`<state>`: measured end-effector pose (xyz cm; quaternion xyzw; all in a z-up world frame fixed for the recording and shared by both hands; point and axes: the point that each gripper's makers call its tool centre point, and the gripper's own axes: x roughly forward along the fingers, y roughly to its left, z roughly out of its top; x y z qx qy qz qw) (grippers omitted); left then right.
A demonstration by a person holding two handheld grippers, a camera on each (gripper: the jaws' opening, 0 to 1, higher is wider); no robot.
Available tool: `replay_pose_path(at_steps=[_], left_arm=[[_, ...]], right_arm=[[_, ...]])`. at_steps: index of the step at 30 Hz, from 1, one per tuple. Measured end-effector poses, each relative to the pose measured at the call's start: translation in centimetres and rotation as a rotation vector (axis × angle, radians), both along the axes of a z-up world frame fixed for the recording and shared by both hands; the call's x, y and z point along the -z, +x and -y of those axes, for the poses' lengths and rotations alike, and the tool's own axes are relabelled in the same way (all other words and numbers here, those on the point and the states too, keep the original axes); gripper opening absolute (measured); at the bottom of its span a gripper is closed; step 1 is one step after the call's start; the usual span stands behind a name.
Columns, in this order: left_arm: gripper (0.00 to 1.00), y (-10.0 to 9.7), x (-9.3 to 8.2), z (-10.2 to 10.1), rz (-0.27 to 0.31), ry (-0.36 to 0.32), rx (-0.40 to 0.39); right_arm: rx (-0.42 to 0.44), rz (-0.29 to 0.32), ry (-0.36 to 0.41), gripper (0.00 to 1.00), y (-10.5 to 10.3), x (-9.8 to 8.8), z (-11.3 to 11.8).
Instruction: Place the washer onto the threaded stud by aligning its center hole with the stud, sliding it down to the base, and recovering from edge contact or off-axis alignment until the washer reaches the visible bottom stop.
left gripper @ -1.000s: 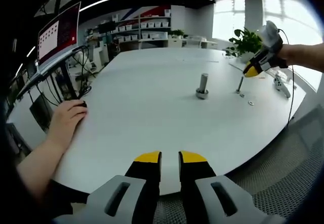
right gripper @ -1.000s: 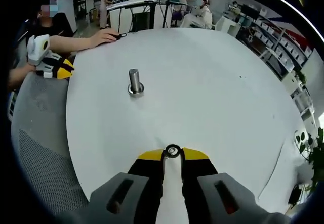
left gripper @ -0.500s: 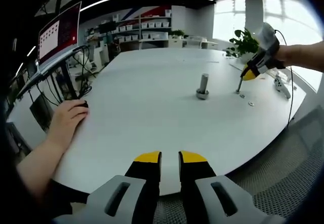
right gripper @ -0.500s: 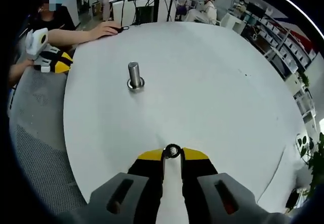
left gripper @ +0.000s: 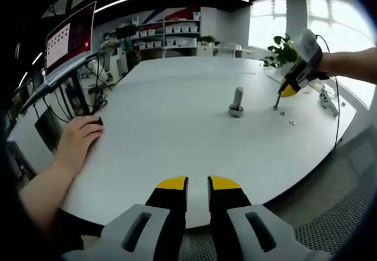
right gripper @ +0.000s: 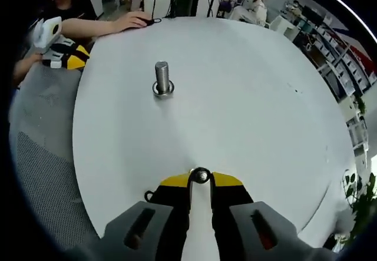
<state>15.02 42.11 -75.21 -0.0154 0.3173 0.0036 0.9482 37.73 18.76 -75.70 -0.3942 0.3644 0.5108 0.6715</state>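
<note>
Though pinched, washer half-hidden by jaws

Both grippers are showing the same build: the left gripper and the right gripper are each carrying two black jaws capped in yellow, seated on pale grey bodies with slotted openings. A white housing is sitting atop each. The person's forearm is showing bare, with no sleeve.

One threaded stud, one held washer, perhaps two loose washers on the table.
</note>
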Motion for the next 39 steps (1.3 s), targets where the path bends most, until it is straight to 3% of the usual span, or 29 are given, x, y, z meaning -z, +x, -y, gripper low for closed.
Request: replay_pose_path(at_steps=[15, 20, 33, 39], left_arm=[[0.11, 0.1, -0.1, 0.0, 0.001, -0.004, -0.005], [0.11, 0.1, -0.1, -0.1, 0.0, -0.004, -0.006], [0.11, 0.1, -0.1, -0.1, 0.001, -0.005, -0.007], [0.11, 0.1, -0.1, -0.1, 0.003, -0.005, -0.004]], right_arm=[[0.015, -0.059, -0.034, 0.15, 0.0, 2.8, -0.2], [0.041, -0.056, 0.003, 0.28, -0.1, 2.6, -0.4], [0.128, -0.088, 0.067, 0.29, -2.4, 2.2, 1.8], [0.146, -0.108, 0.056, 0.29, -4.3, 2.9, 3.2]])
